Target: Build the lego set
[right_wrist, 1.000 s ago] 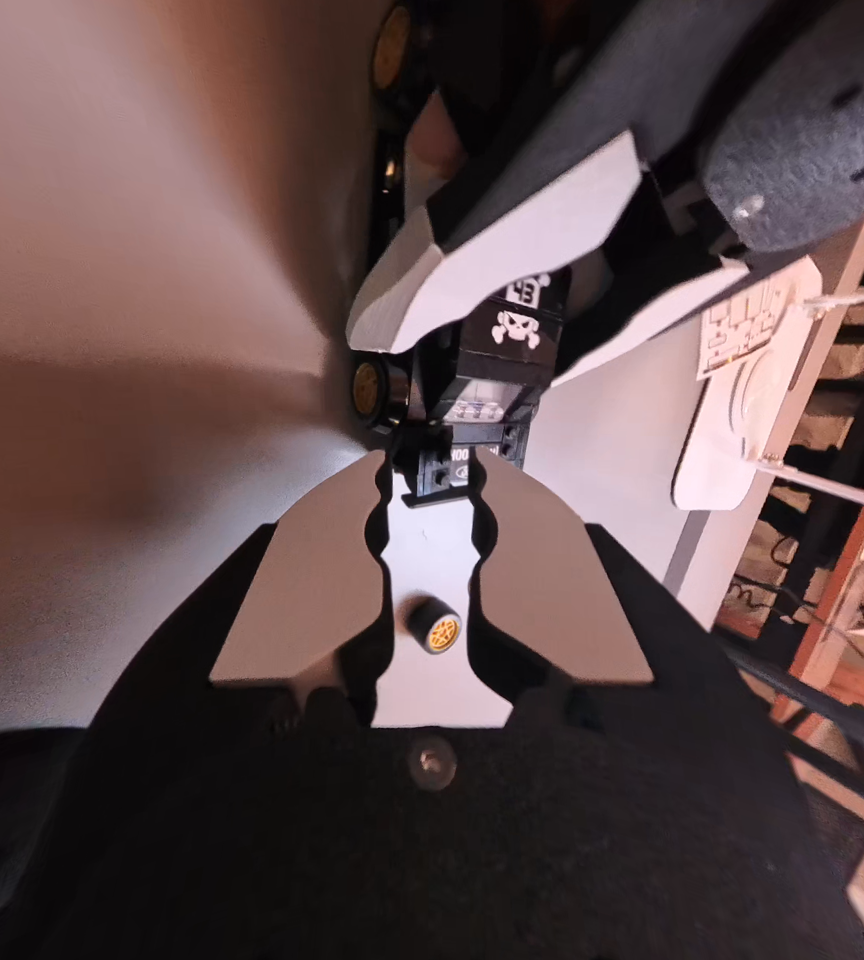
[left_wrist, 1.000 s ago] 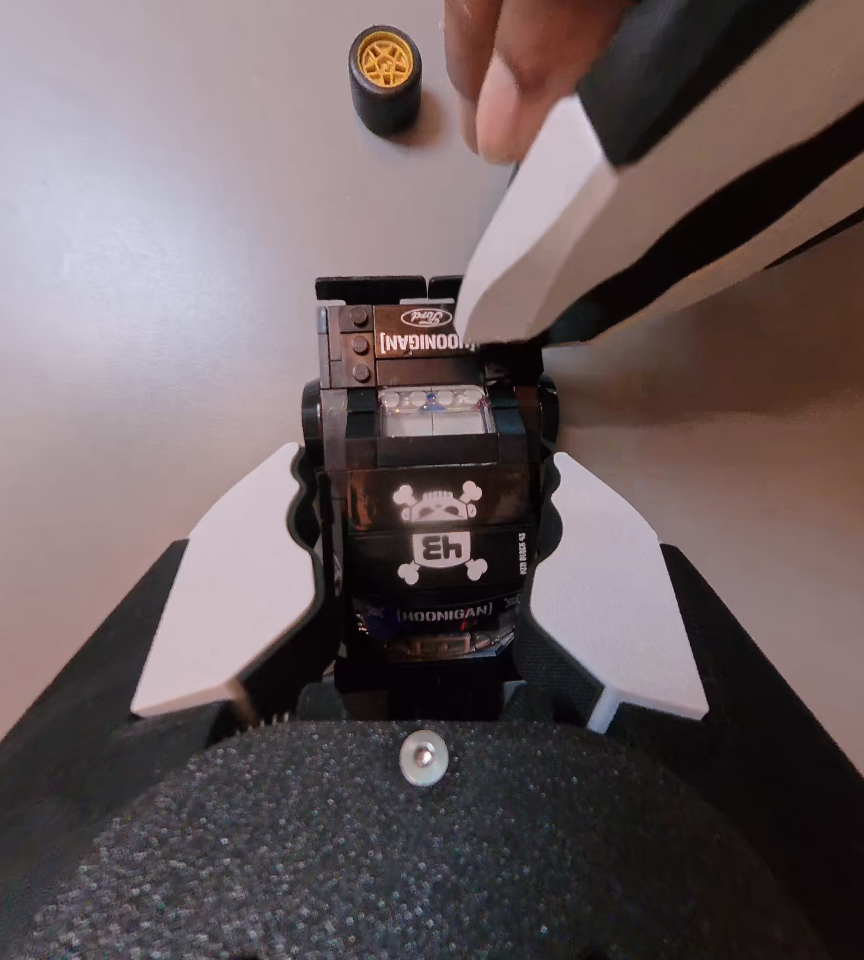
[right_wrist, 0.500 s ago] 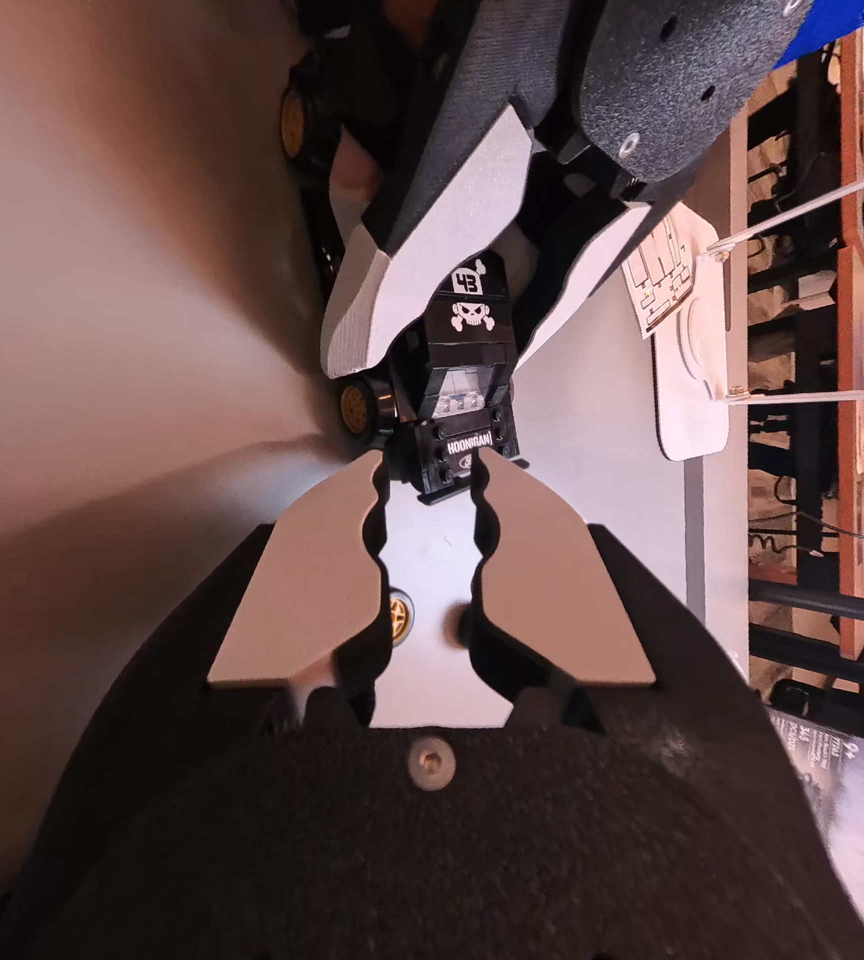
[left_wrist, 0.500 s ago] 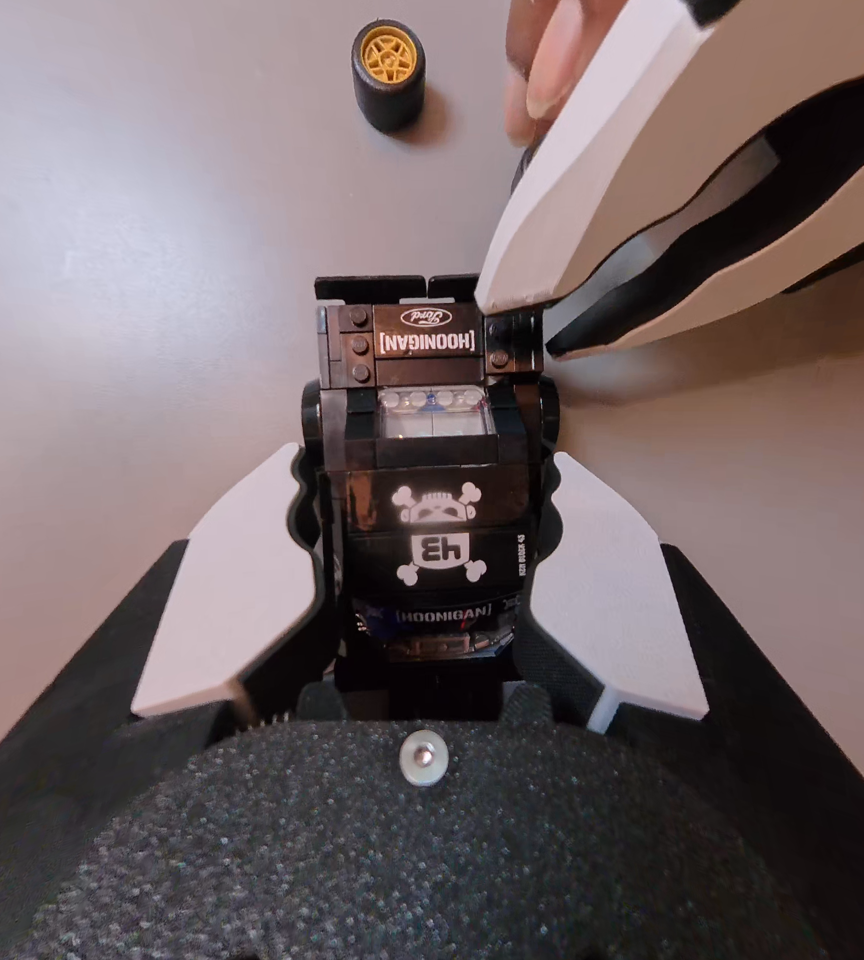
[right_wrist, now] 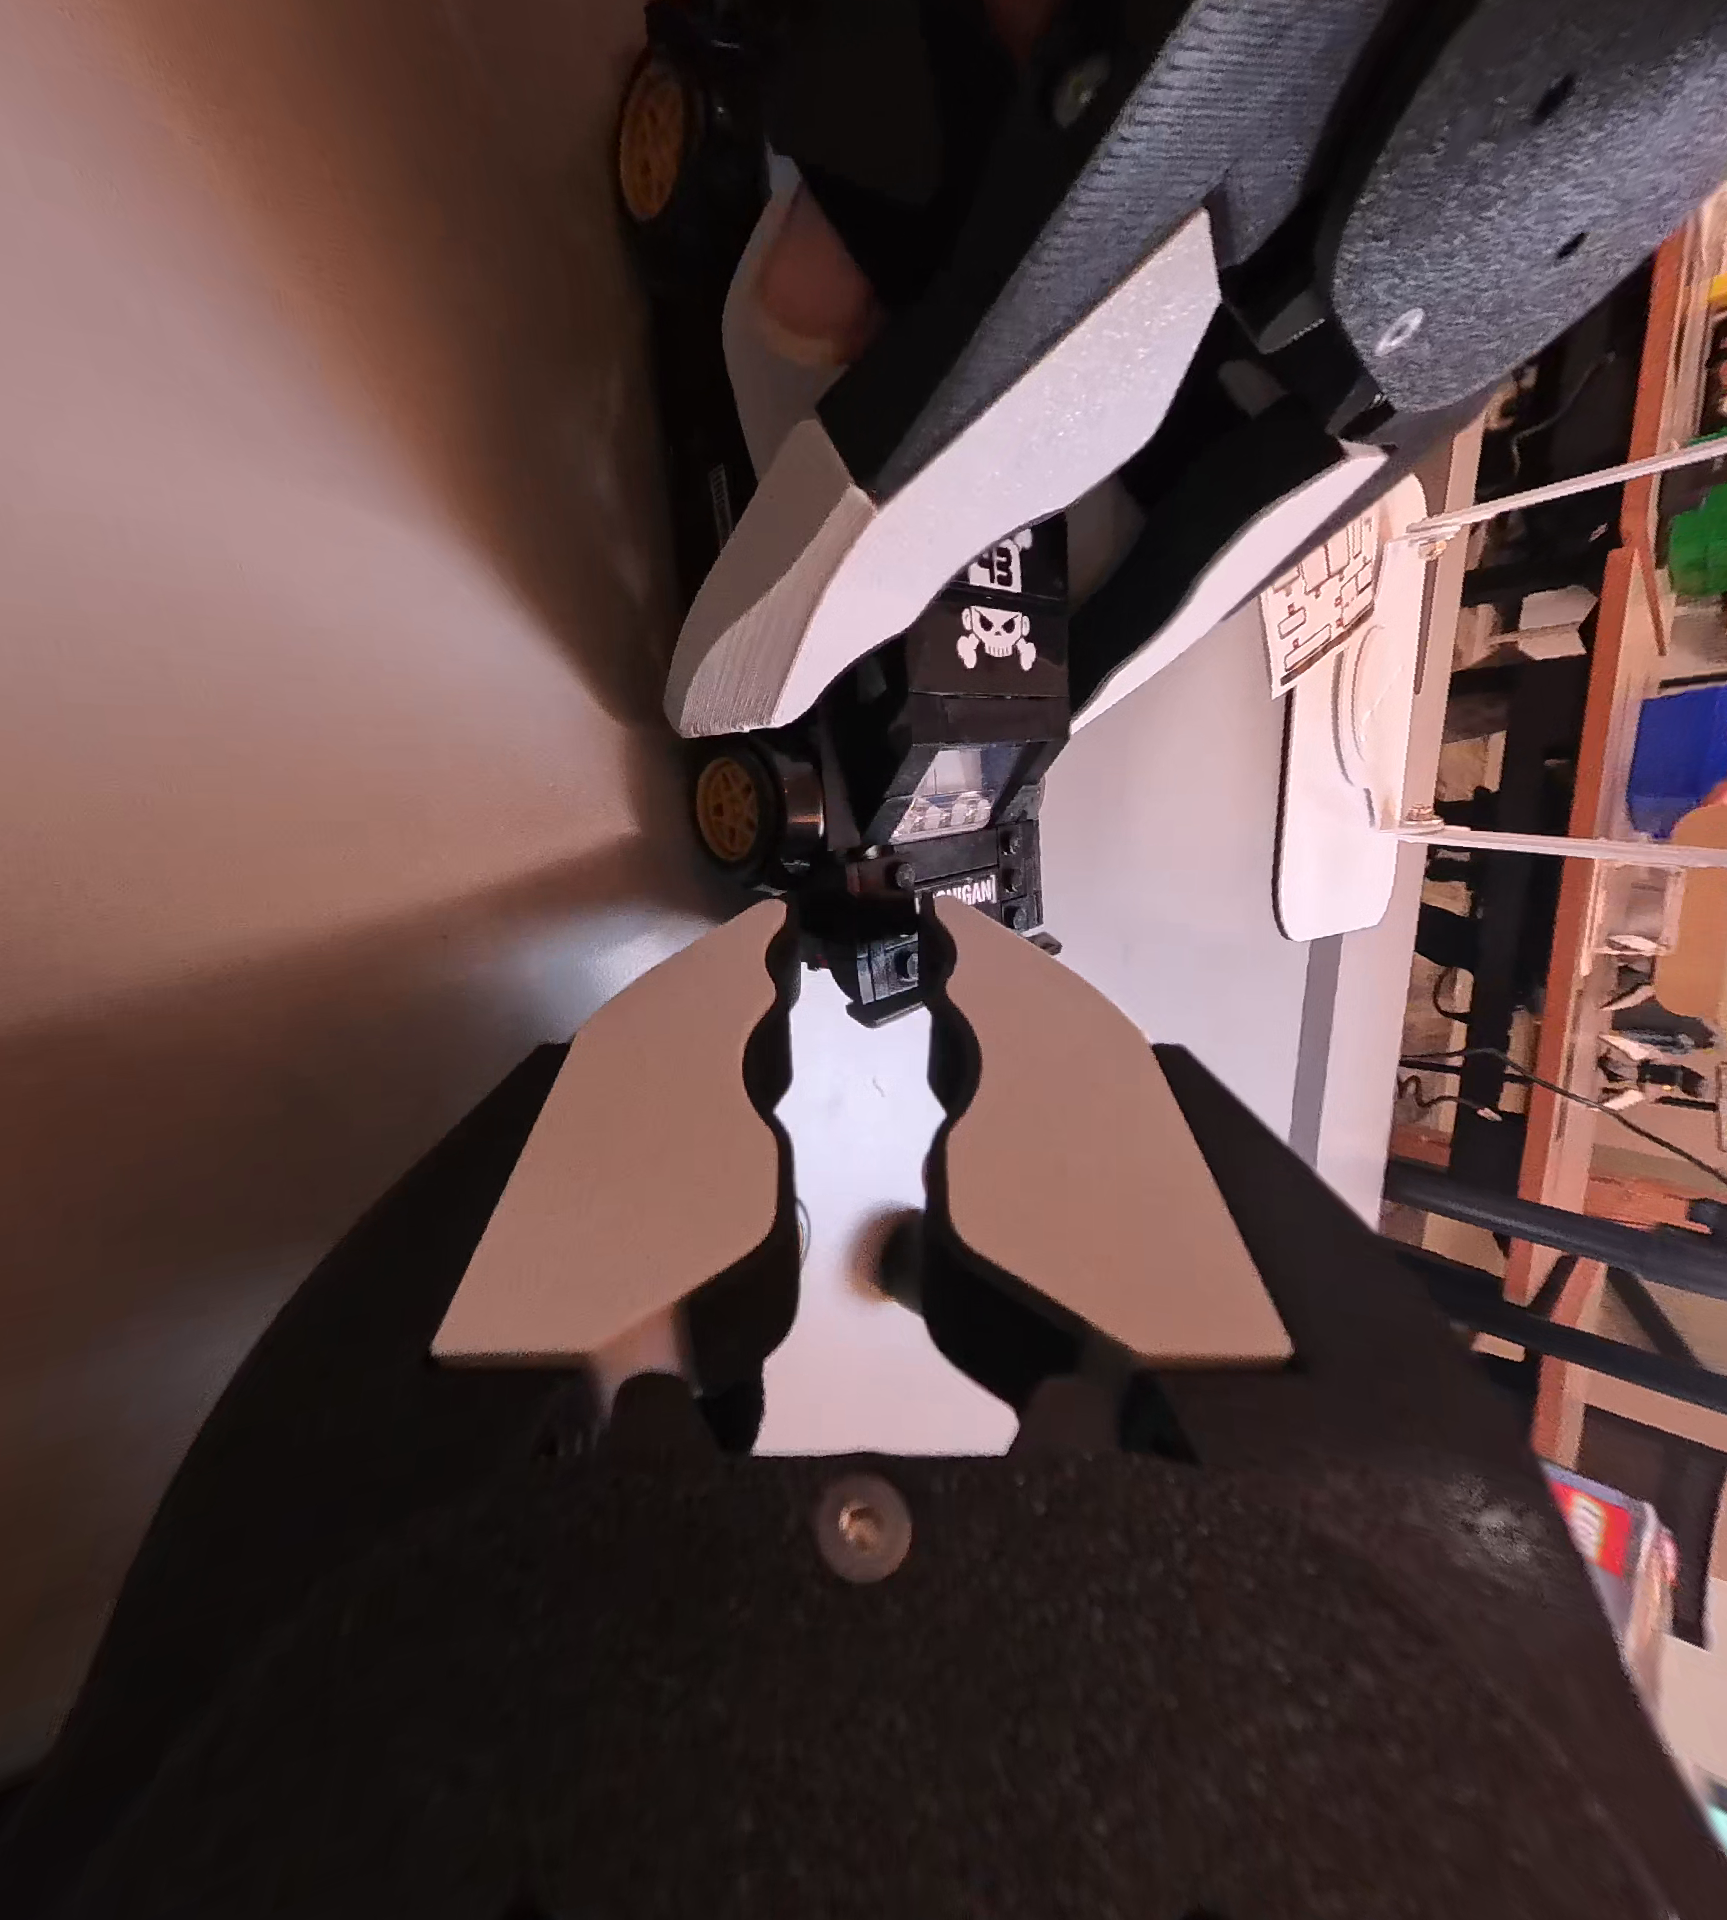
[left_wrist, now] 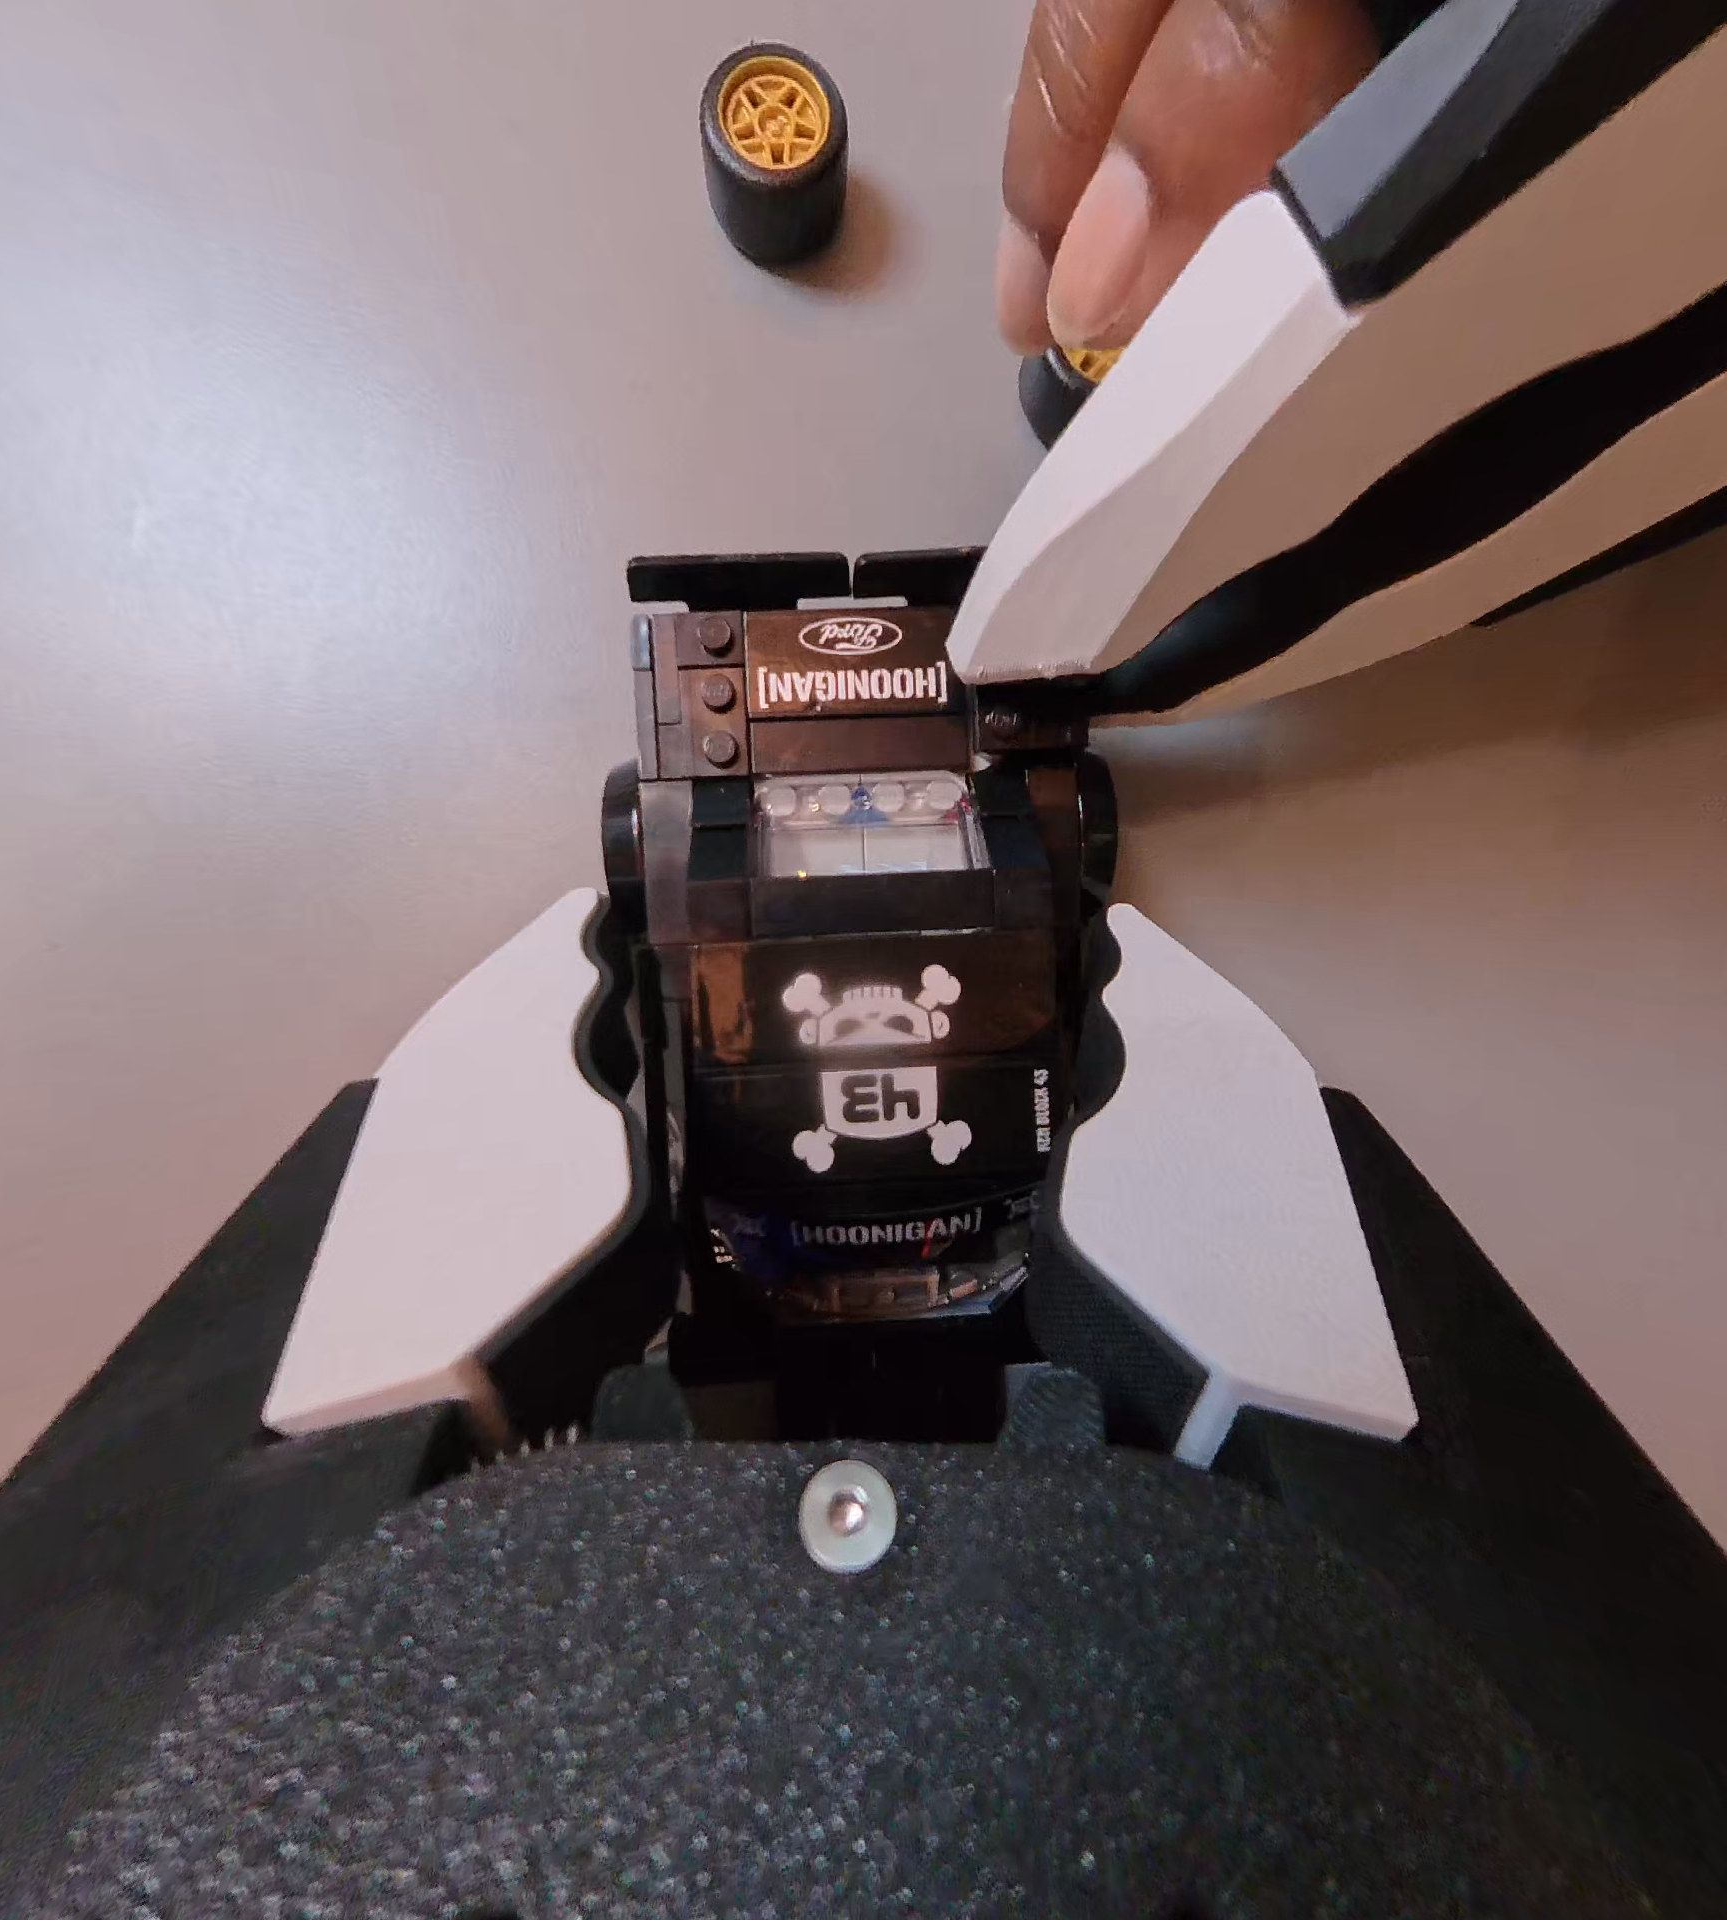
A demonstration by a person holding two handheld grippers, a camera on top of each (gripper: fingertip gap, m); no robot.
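In the left wrist view the lower part of the picture is filled by the black body of the left gripper point(left_wrist: 848, 966), so the near end of the black lego car point(left_wrist: 864, 1039) is hidden beneath it; the car lies lengthwise between the two white fingers, which press against its sides and clamp it. Its roof carries white skull-and-bones stickers, a clear windscreen piece sits beyond them, and a studded black block with a lettered panel forms the far end. The right gripper point(left_wrist: 1035, 675) comes in from the upper right, mostly cut off by the frame edge, its tips at the far right corner of the car; whether they pinch a brick there cannot be told from this side. A person's fingers point(left_wrist: 1098, 187) reach down beside it, covering most of a second wheel point(left_wrist: 1072, 379). A loose black wheel with a gold hub point(left_wrist: 776, 166) stands apart on the grey table point(left_wrist: 215, 520). In the right wheel view's place, the right wrist view is tilted sideways and its left half is blurred brown. Here the right gripper point(right_wrist: 859, 914) has its fingers narrowly apart, closing on a small black piece at the end of the car point(right_wrist: 952, 790), which stays between the left gripper point(right_wrist: 890, 686) fingers. A gold-hubbed wheel point(right_wrist: 734, 805) is fitted on the car's side. A white pad point(right_wrist: 1342, 748) and cluttered shelves lie beyond, out of focus.
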